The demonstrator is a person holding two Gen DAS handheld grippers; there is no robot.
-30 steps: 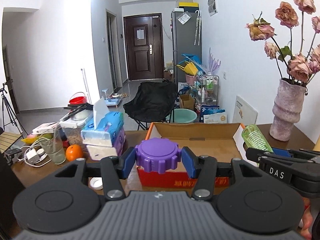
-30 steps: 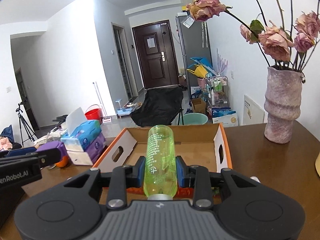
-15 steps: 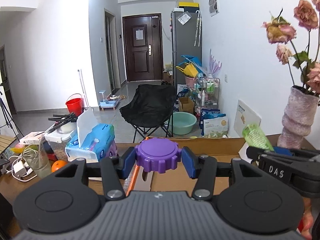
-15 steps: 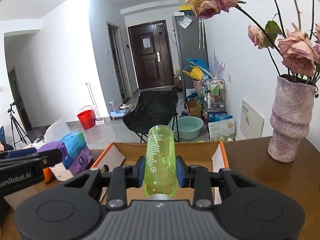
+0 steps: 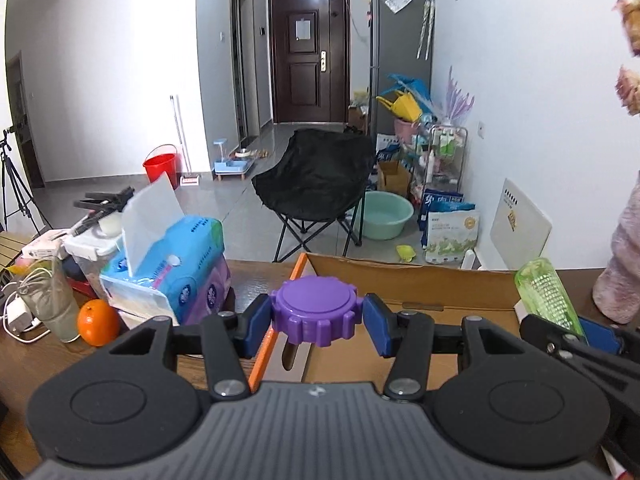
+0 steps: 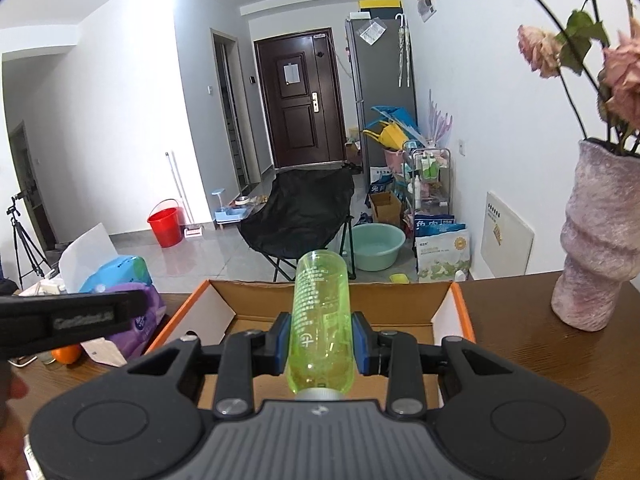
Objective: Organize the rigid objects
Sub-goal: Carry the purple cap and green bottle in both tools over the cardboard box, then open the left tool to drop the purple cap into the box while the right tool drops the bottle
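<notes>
The floor of the cardboard box (image 6: pixel 340 304) was largely hidden behind the two tools, so whether anything lay inside could not be told; only bare brown walls and its orange rim were seen. The lower part of the purple knob (image 5: pixel 316 310) was masked by the box's left wall, over which it was held, clenched between the blue pads of the left tongs (image 5: pixel 317 322). The green bottle (image 6: pixel 322 320) was gripped around its body by the right tongs (image 6: pixel 320 346), its capped end lost against the tool body and its rounded end pointed over the box. The vase (image 6: pixel 596 236) to the right of the box was cut off at the picture edge in the left view, and its dried roses (image 6: pixel 624 76) were partly cropped. Left of the box on the bench (image 6: pixel 520 344), tissue packs (image 5: pixel 168 268) were stacked, with an orange (image 5: pixel 98 322) and a glass (image 5: pixel 52 304) beside them.
</notes>
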